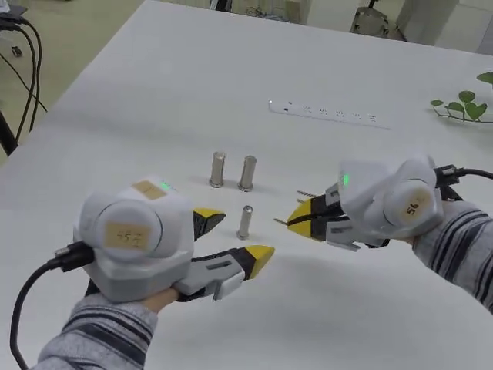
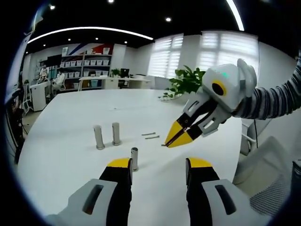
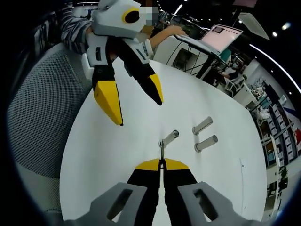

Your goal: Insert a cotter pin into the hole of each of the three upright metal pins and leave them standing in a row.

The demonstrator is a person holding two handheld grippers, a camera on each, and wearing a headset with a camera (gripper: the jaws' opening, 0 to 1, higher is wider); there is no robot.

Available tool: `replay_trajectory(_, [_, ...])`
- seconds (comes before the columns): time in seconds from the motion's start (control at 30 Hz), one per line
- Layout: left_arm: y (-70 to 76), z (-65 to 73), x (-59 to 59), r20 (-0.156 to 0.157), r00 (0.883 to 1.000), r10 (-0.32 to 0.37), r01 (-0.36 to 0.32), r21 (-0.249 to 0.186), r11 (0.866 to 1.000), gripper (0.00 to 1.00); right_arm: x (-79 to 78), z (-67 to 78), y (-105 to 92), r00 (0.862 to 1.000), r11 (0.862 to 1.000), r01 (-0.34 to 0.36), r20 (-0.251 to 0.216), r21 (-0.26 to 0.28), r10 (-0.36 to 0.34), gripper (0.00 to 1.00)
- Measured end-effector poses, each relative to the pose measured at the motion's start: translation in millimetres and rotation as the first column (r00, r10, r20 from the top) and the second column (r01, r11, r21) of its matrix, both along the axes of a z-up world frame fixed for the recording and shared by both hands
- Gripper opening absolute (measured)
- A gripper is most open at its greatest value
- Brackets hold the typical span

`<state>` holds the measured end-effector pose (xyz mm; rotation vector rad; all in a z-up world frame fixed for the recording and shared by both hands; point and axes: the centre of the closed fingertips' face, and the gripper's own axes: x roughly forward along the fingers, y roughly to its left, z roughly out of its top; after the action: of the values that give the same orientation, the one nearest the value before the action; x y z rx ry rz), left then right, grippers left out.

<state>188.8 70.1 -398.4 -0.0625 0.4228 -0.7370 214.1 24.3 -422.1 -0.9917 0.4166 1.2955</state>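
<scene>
Three pins stand upright on the table (image 1: 154, 100) in the head view. The left-back pin (image 1: 217, 168) and right-back pin (image 1: 247, 173) are just beside each other. The near pin (image 1: 245, 221) stands apart at their 6 o'clock.
- The left hand-held gripper (image 1: 241, 233) comes in from the near pin's 8 o'clock with its jaws spread.
- The right hand-held gripper (image 1: 295, 221) is at the pin's 3 o'clock. Its jaws are pressed together on a cotter pin (image 1: 279, 222), tip aimed at the near pin.
- Two spare cotters (image 1: 306, 193) lie at the near pin's 2 o'clock.
- A power strip (image 1: 327, 113) lies well beyond, at 12 o'clock.

Left gripper view: own jaws are wide apart. The near pin stands just beside the 9 o'clock jaw tip, and I cannot tell whether they touch. The spares lie flat beyond it.

Right gripper view: the cotter pin sticks straight out at 12 o'clock from the closed tips. Its end is close to the near pin's top, contact unclear.

Handling, as a judgement:
- The pins look solid, stiff and smooth on a narrow foot, so they would tip easily. Take hold mid-shaft, below the top.
- The cotter pin is thin, light wire that is likely to swivel or bend, so it is best pinched near its tail.

Hard to make out:
- The cross-holes in the pins.
- The cotter's shape.
- The part of the cotter buried in the jaws.
</scene>
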Motion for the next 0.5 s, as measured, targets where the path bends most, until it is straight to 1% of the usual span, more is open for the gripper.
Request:
replay_trajectory(0.07, [-1.2, -0.1, -1.0, -0.012, 1.0, -0.004, 0.004, -0.018, 1.0, 0.38, -3.6, 1.6, 2.8, 1.0, 1.0, -0.01, 0.006, 0.007, 0.01, 0.0])
replay_trajectory(0.17, [-2.3, -0.1, -2.9, -0.041, 0.999, -0.006, 0.004, -0.051, 0.999, 0.34, -12.3, 4.1, 8.8, 0.999, 0.999, -0.041, 0.015, 0.021, 0.041, 0.0])
replay_trajectory(0.2, [-2.5, 0.2, -3.0, -0.044, 0.999, -0.007, 0.004, -0.058, 0.998, 0.32, -14.6, 4.7, 10.5, 0.998, 0.998, -0.053, 0.019, 0.025, 0.053, 0.0])
replay_trajectory(0.3, [-5.6, 1.1, -5.0, -0.07, 0.997, -0.016, 0.009, -0.102, 0.995, 0.27, -21.3, 6.5, 15.2, 0.997, 0.997, -0.074, 0.027, 0.034, 0.074, 0.0])
replay_trajectory(0.43, [-7.4, 1.1, -6.7, -0.086, 0.996, -0.022, 0.011, -0.123, 0.992, 0.22, -26.9, 9.0, 19.6, 0.996, 0.995, -0.088, 0.031, 0.048, 0.086, 0.0])
replay_trajectory(0.5, [-9.4, 2.5, -8.1, -0.1, 0.995, -0.029, 0.014, -0.152, 0.988, 0.18, -30.2, 10.0, 21.7, 0.995, 0.994, -0.095, 0.033, 0.053, 0.093, 0.0])
